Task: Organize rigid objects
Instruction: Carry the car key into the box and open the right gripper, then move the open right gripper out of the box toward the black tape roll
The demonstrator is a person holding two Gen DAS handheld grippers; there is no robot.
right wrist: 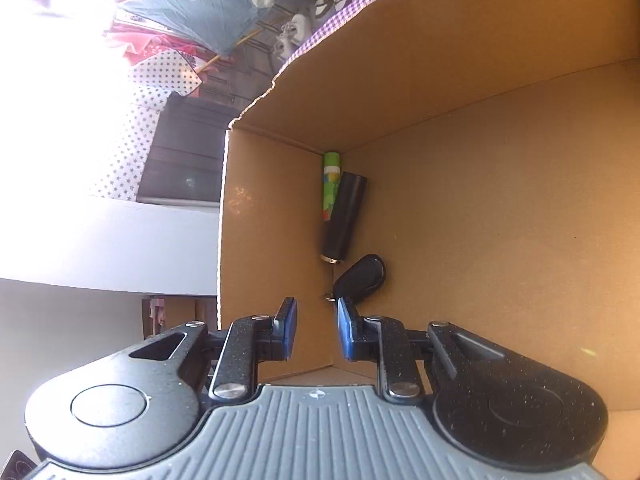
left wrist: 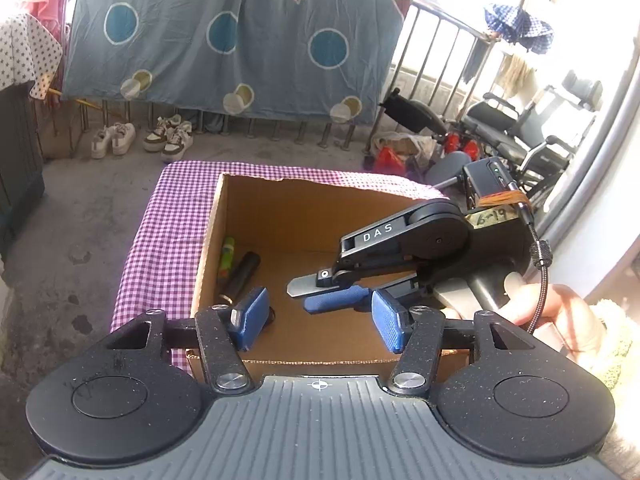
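An open cardboard box [left wrist: 256,204] stands on a purple checked cloth [left wrist: 160,248]. Along its left wall lie a green tube [left wrist: 227,256] and a black cylinder [left wrist: 242,274]. In the right wrist view the green tube [right wrist: 331,184], the black cylinder [right wrist: 345,216] and a black key fob [right wrist: 360,278] lie in the box's corner [right wrist: 440,80]. My left gripper [left wrist: 316,322] is open and empty over the box's near edge. My right gripper [right wrist: 317,328] is open and empty inside the box, just short of the key fob; it also shows in the left wrist view [left wrist: 320,294].
The box's floor right of the items is bare. A concrete floor [left wrist: 92,208] surrounds the table. Shoes [left wrist: 140,140] and a hung blue sheet [left wrist: 224,36] stand at the far railing. A wheelchair [left wrist: 516,136] is at the right.
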